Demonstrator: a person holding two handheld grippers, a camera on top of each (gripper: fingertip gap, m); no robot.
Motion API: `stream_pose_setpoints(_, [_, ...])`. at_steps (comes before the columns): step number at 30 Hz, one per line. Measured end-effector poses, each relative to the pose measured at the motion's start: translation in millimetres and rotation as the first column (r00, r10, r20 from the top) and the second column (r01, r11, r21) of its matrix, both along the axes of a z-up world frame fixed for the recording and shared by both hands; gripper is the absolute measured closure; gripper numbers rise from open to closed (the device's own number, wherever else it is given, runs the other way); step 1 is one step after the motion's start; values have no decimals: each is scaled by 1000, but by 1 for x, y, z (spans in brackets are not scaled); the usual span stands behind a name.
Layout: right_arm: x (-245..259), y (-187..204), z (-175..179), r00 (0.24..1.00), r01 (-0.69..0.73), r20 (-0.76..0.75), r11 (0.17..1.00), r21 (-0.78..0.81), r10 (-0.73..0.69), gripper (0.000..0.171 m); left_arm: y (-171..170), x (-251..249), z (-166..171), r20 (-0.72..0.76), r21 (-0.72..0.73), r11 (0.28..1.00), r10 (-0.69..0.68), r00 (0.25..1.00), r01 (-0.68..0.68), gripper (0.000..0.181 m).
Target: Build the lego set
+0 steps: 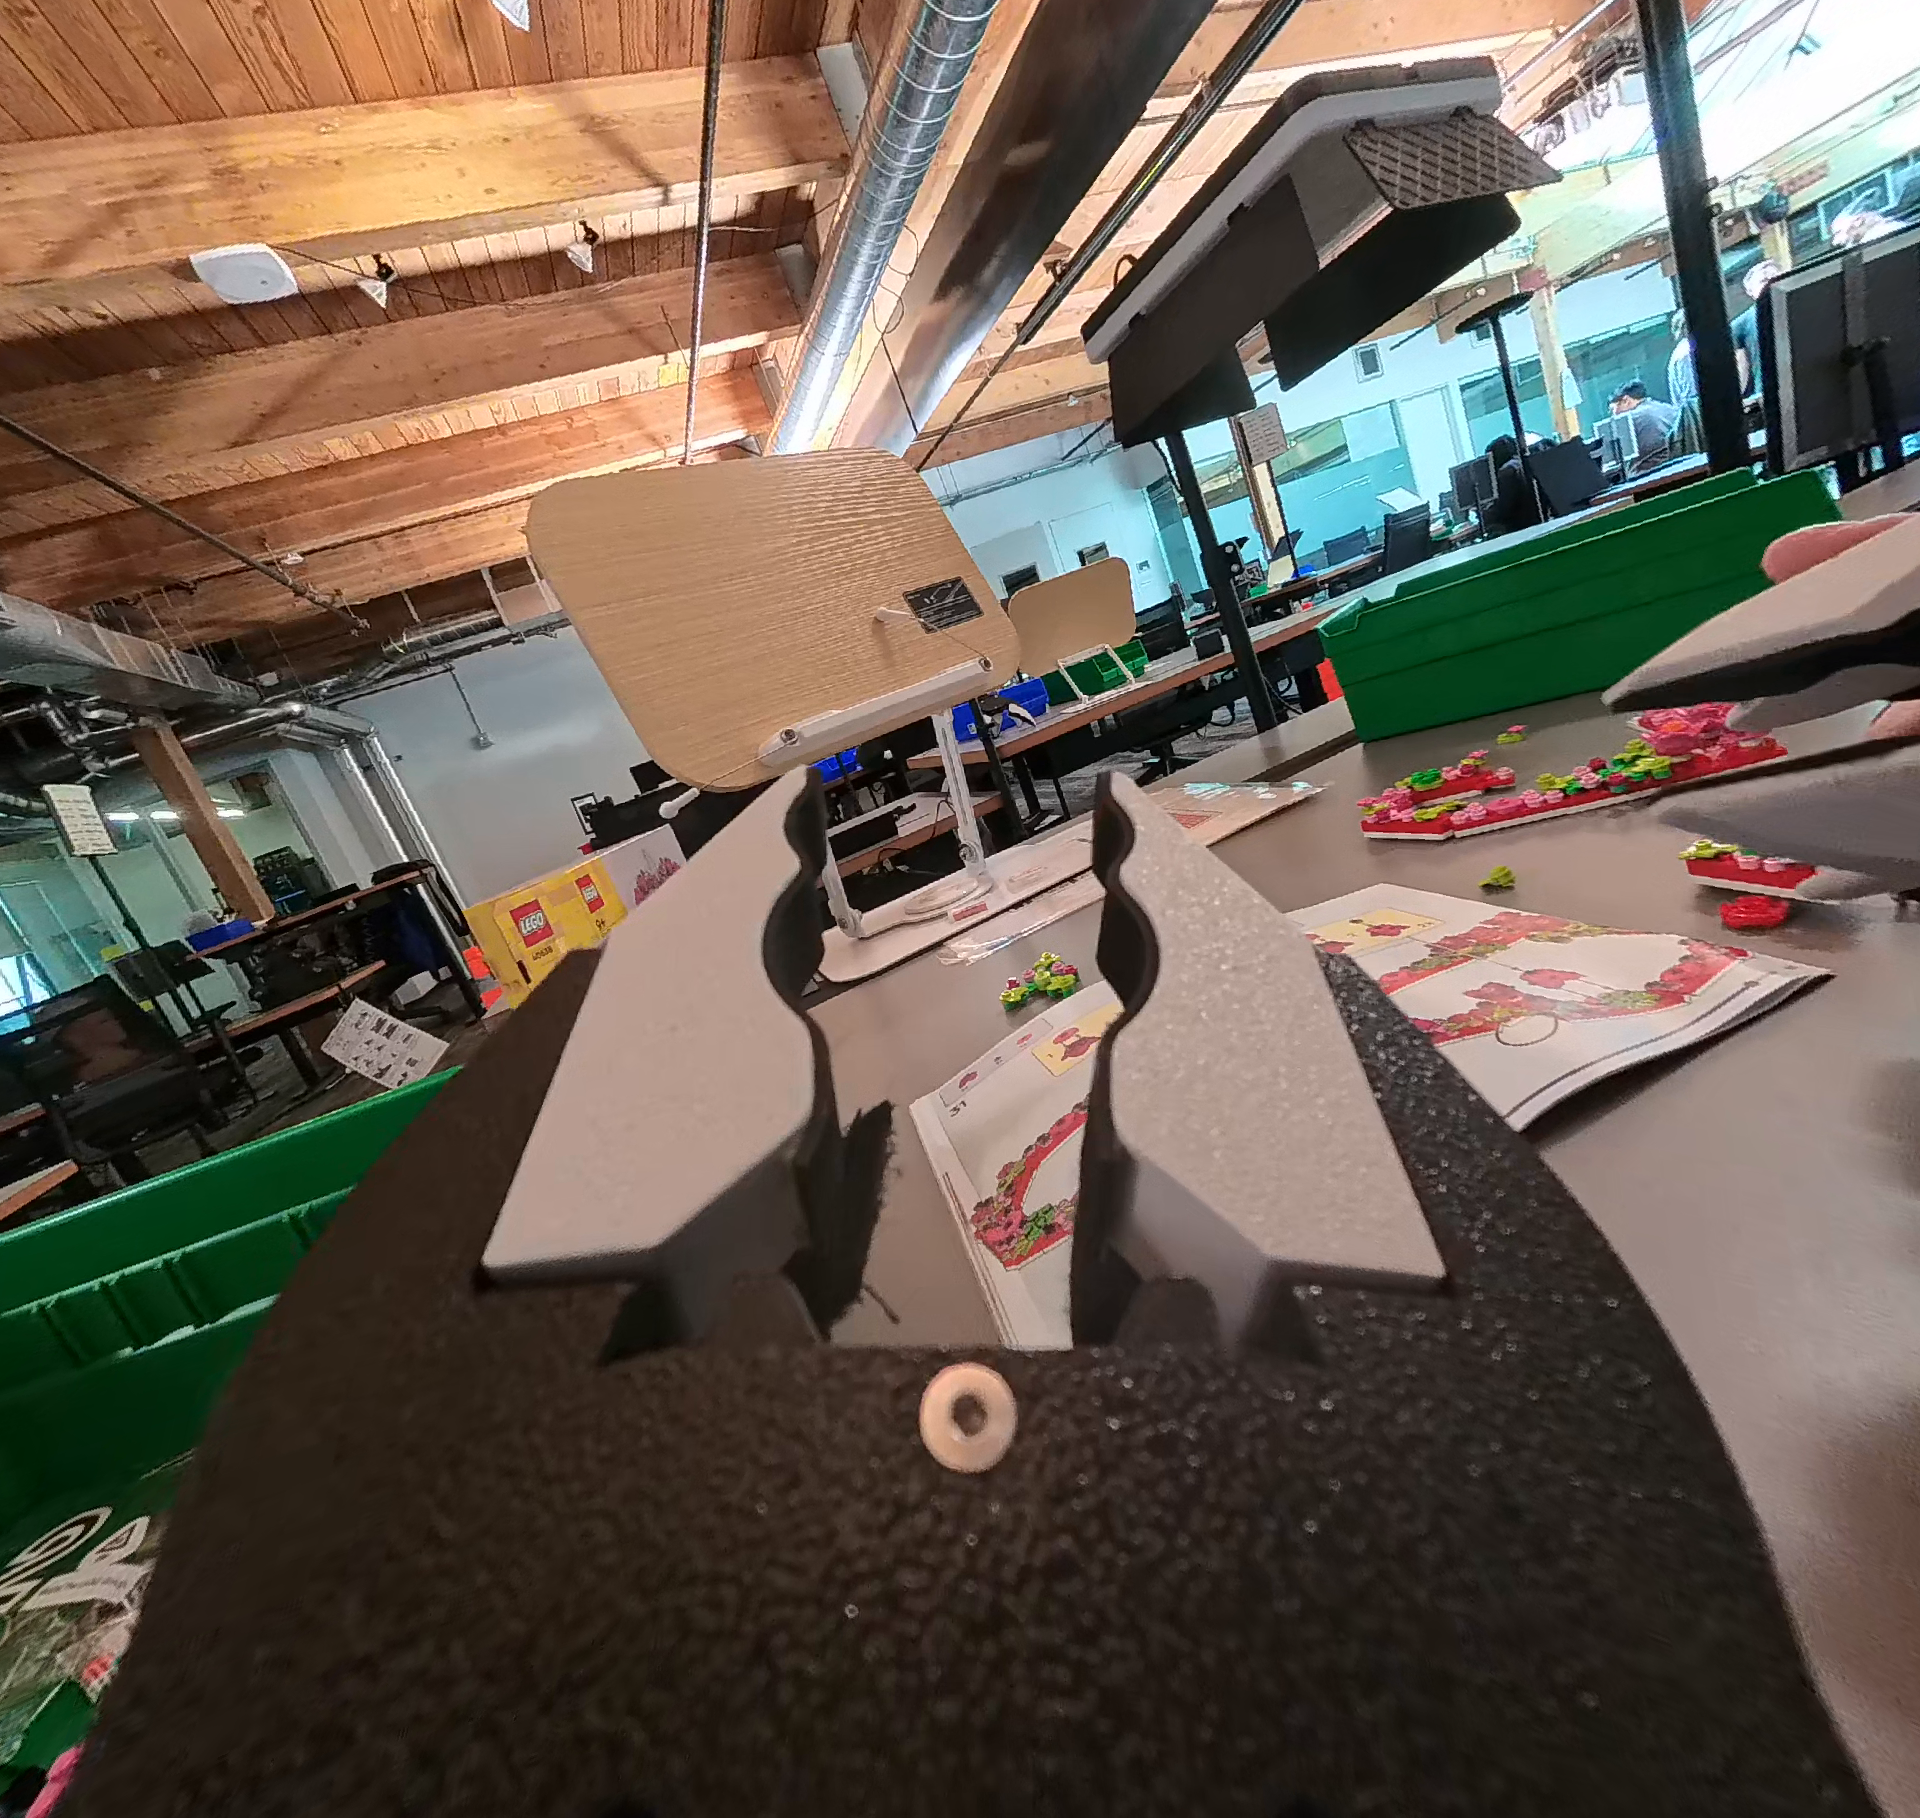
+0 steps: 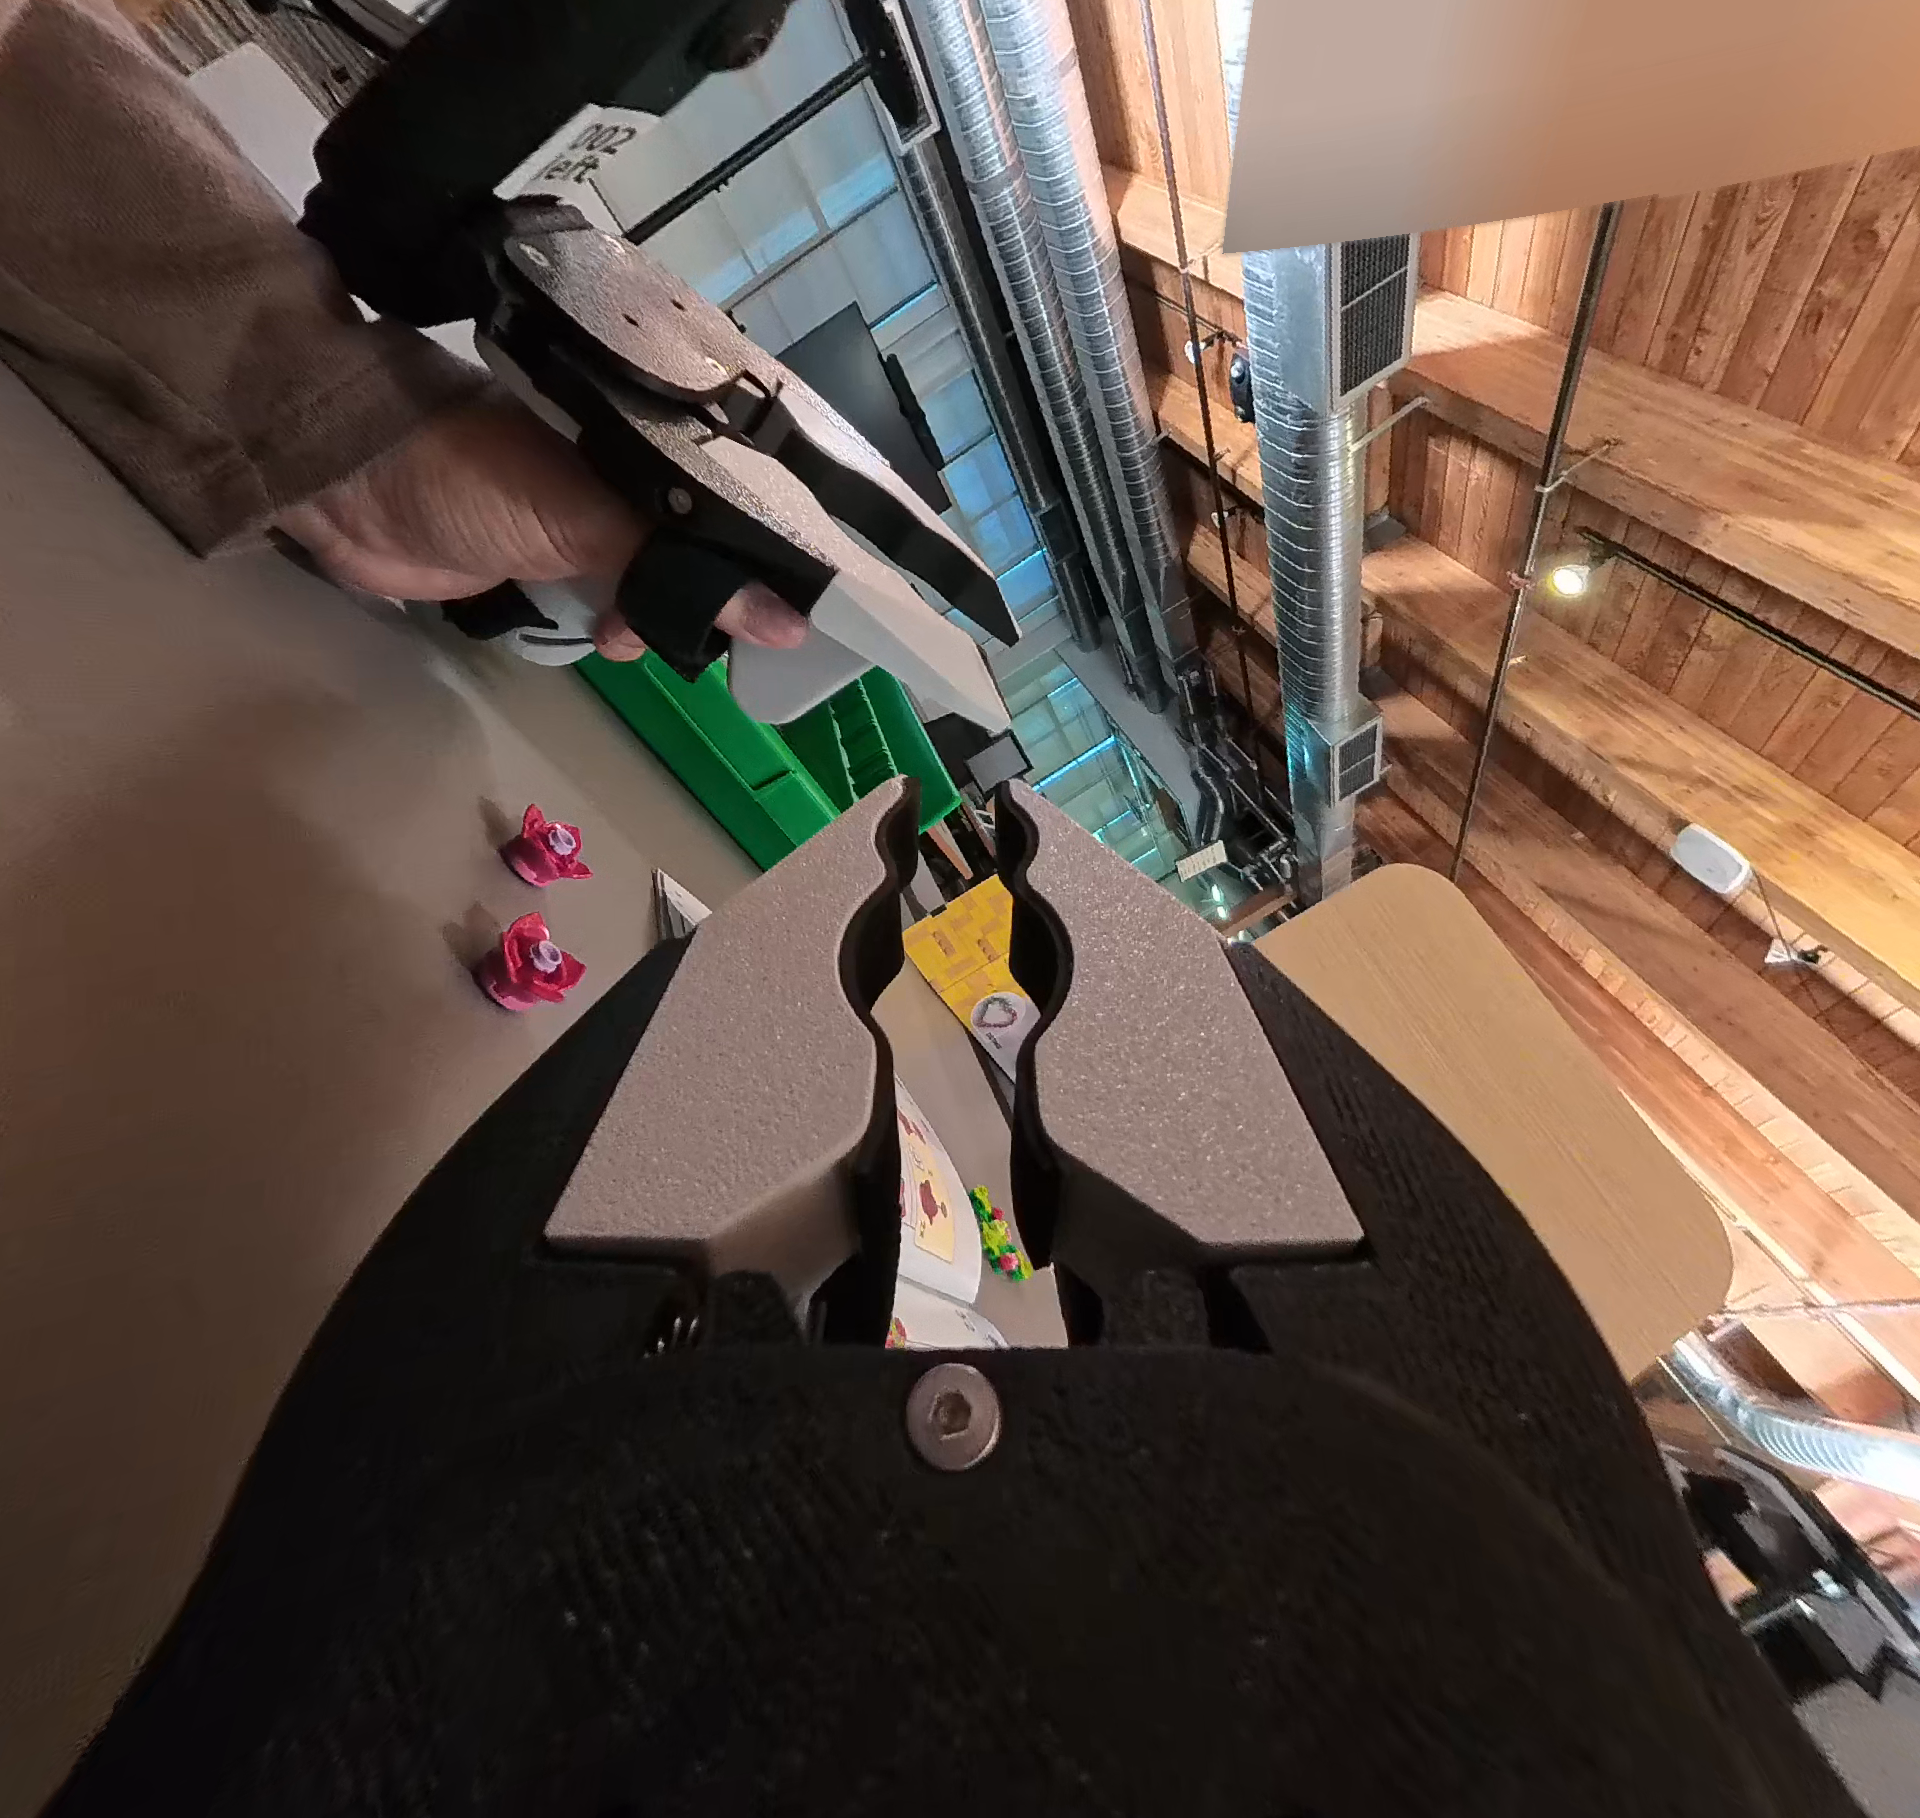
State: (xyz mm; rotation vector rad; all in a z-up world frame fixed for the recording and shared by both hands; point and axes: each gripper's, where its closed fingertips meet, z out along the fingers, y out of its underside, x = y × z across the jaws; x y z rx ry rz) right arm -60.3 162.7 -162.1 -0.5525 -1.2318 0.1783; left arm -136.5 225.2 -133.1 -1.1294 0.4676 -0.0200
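The left gripper [image 1: 951, 833] is held above the grey worktop [image 1: 1662, 1249] with its jaws parted by a clear gap and nothing between them. Through that gap, the open instruction booklet [image 1: 1538, 1010] is seen lying flat on the worktop, with a small green and pink lego cluster [image 1: 1039, 979] just beyond its far edge. At about two o'clock in the left wrist view, long red lego strips topped with pink and green flowers [image 1: 1538, 792] are laid on the worktop in front of a green bin [image 1: 1558, 625], and the right gripper [image 1: 1787, 729] is seen at the three o'clock edge, close to a short red piece [image 1: 1745, 875]. In the right wrist view, the right gripper [image 2: 956, 802] is shown with its jaws only slightly apart, empty. Two dark pink flower pieces [image 2: 535, 906] are seen on the worktop at about nine o'clock, apart from one another. A wooden book stand [image 1: 769, 615] is set at twelve o'clock.
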Motion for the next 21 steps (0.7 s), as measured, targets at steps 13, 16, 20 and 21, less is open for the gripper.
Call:
stream_pose_setpoints(13, [3, 6, 0, 1000, 11, -6, 1000, -19, -11, 159, 0, -2, -1, 24, -18, 1000, -8, 1000, 9, 136])
stream_pose_setpoints(16, [1, 6, -1, 1000, 13, 0, 1000, -16, -13, 160, 0, -3, 0, 35, -16, 1000, -10, 999, 10, 136])
stream_pose_setpoints(20, [2, 6, -1, 1000, 15, 1, 1000, -13, -15, 160, -5, -3, 5, 40, 15, 1000, -21, 999, 20, 131])
stream_pose_setpoints(21, [2, 7, -1, 1000, 16, 1, 1000, -14, -16, 160, -6, -2, 6, 42, 20, 999, -26, 999, 25, 130])
